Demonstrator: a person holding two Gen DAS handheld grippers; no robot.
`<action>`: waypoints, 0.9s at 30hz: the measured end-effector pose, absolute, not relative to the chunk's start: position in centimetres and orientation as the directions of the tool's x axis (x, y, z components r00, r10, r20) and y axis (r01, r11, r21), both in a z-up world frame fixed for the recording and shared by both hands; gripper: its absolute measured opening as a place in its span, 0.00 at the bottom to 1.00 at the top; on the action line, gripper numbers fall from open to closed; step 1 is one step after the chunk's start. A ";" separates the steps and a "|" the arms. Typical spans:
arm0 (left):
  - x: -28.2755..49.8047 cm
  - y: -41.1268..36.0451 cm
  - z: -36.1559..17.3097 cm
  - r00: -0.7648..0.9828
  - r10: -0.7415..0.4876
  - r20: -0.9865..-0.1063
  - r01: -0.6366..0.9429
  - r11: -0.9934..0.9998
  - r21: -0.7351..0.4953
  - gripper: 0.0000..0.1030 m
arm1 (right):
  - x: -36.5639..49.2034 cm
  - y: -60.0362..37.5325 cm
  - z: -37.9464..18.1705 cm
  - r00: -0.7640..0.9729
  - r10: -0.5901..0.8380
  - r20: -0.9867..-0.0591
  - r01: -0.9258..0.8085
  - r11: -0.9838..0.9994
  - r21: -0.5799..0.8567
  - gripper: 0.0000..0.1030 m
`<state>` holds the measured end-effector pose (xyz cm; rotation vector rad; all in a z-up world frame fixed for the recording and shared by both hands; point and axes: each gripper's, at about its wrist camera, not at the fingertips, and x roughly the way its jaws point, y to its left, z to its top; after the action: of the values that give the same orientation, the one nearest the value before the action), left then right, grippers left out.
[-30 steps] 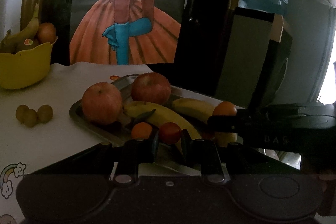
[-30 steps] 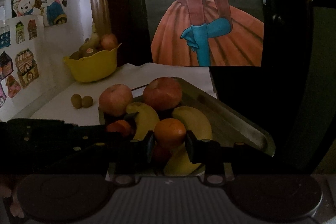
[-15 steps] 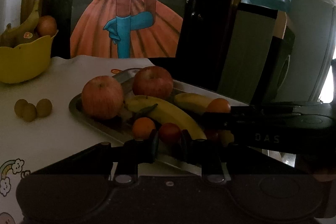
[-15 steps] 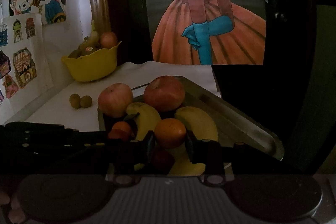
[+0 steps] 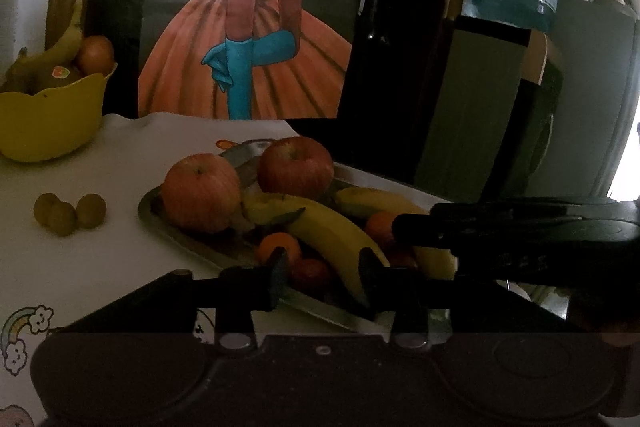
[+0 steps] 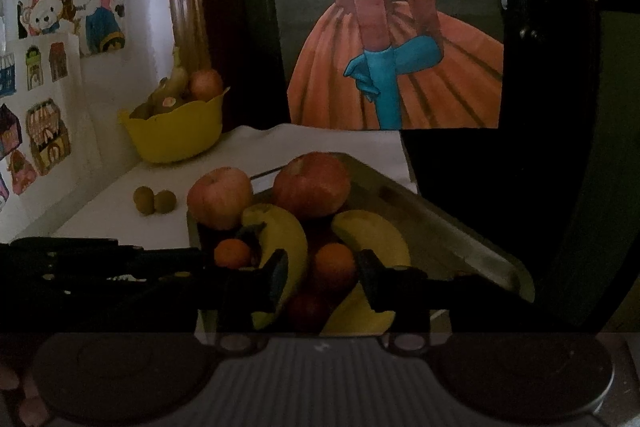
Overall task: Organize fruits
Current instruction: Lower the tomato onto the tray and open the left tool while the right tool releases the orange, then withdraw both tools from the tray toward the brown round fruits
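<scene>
A metal tray point(image 5: 180, 233) point(image 6: 460, 227) holds two red apples point(image 5: 200, 197) point(image 6: 310, 183), bananas point(image 5: 332, 231) point(image 6: 280, 231), small oranges point(image 5: 278, 245) point(image 6: 334, 267) and a dark red fruit point(image 5: 310, 273) point(image 6: 306, 309). My left gripper point(image 5: 322, 277) is open over the tray's near edge, with the dark red fruit and a banana between its fingers. My right gripper point(image 6: 322, 277) is open around an orange, just above the tray. Each gripper appears as a dark bar in the other's view.
A yellow bowl point(image 5: 44, 119) point(image 6: 176, 131) with a banana, an orange and other fruit stands at the back left. Three green grapes point(image 5: 66, 213) point(image 6: 154, 201) lie on the white cloth left of the tray. A painting and a dark cabinet stand behind.
Both grippers have moved closer to the tray and a little lower. The left gripper's fingers have spread wider apart. The fruits have not moved.
</scene>
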<state>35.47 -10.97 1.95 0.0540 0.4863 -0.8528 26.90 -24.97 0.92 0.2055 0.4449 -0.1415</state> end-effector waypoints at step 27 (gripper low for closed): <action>42.6 2.8 6.2 0.873 -0.334 -0.355 0.188 0.903 -0.385 0.99 | 23.6 -21.1 7.0 0.956 -0.106 -0.275 0.141 0.984 0.111 1.00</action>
<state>42.59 2.82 6.20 -0.3493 0.4295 -0.2786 23.55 -21.06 6.96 0.1301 0.2716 -0.1259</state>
